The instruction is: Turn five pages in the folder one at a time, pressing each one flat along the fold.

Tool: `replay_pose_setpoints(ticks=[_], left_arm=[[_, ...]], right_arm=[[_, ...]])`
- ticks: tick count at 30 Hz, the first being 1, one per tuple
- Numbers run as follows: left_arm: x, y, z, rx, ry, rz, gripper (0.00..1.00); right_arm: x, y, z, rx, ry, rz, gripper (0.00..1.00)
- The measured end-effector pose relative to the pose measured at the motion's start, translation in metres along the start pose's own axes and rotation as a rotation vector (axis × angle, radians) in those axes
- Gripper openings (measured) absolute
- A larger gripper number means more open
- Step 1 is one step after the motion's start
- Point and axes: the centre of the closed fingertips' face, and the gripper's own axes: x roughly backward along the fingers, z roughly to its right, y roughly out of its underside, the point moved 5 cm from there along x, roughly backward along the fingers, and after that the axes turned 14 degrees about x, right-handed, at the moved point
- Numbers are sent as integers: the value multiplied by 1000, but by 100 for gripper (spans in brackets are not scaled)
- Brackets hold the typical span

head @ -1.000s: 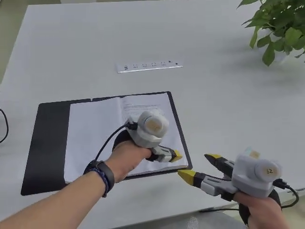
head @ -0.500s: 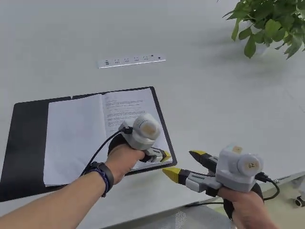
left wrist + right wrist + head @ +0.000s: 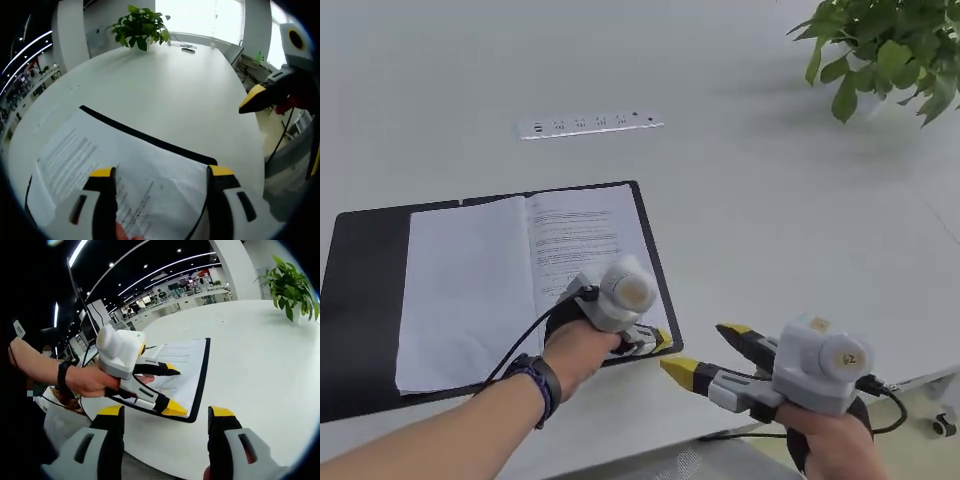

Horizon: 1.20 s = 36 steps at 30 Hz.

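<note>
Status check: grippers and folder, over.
Left gripper open, jaws at the right page's near corner. Right gripper open, over the table beside the folder. Folder lies open; power strip and plant well off.

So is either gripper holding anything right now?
Nothing is held: left gripper jaws open over the near corner of the folder; right gripper jaws open above the table.

Head view looks steeply down from the near edge of the table (image 3: pixel 750 200) on the folder (image 3: pixel 470 290), with the plant (image 3: pixel 880 50) at far right. The left gripper view sits low and close over the folder's right side, facing across the table to the plant; the right gripper view, off the near edge, faces the left gripper (image 3: pixel 177 390) at close range. All three share folder and plant
</note>
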Motion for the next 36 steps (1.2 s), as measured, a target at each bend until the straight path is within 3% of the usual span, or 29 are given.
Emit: replay_pose_setpoints(ticks=[9,15,25,36], left_arm=[[2,0,-5,-8,32,25,70],[8,-1,-13,72,35,52,59],[9,2,-19,28,-3,58,47],[10,1,-18,61,-6,62,40]], right_arm=[[-3,0,4,-10,1,6,64],[-2,4,5,-9,0,5,62],[-5,8,5,-25,-5,3,62],[-3,8,7,-27,0,11,61]])
